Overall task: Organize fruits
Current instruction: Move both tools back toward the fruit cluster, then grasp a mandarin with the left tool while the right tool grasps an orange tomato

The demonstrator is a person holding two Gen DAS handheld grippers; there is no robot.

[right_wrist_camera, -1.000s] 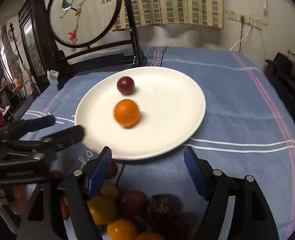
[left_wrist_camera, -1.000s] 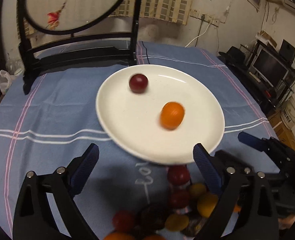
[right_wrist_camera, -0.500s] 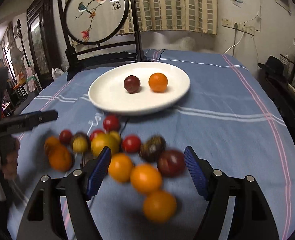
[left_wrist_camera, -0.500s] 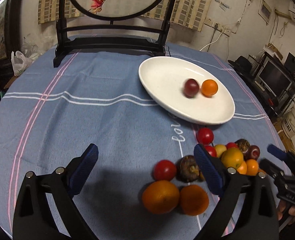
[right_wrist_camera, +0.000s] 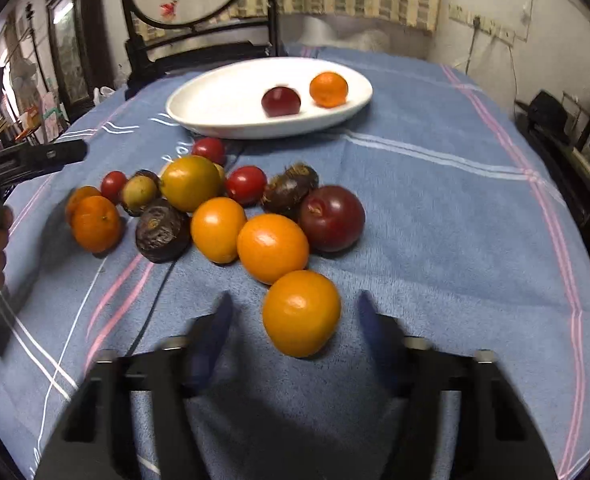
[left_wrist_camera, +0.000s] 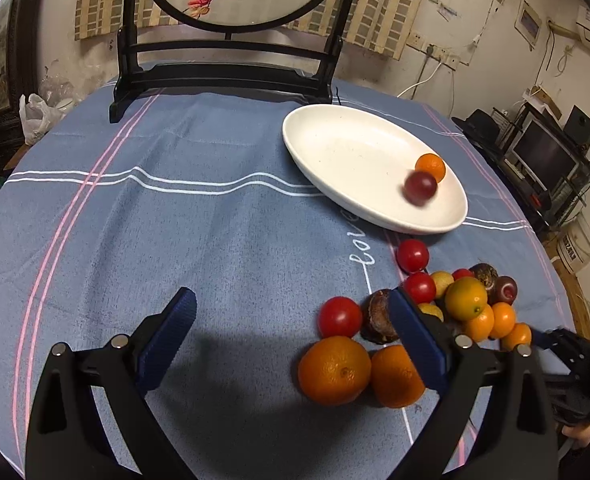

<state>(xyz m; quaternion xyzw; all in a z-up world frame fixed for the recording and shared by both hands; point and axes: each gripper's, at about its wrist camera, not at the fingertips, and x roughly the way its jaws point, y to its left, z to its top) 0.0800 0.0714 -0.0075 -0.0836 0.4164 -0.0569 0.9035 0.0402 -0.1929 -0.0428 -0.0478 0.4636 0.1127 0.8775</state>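
A white plate on the blue tablecloth holds a dark red plum and a small orange. A pile of loose fruit lies in front of it: oranges, red tomatoes, dark brown fruits and a large plum. My left gripper is open and empty, left of the pile. My right gripper is open, with the nearest orange between its fingers, untouched.
A black wooden stand with a round painted screen stands at the table's far edge behind the plate. The left gripper and the hand holding it show at the left of the right wrist view. Shelves with electronics stand to the right.
Both grippers have pulled back from the plate toward the near side. The fruit pile now lies ahead of them. The plum has rolled on the plate next to the orange.
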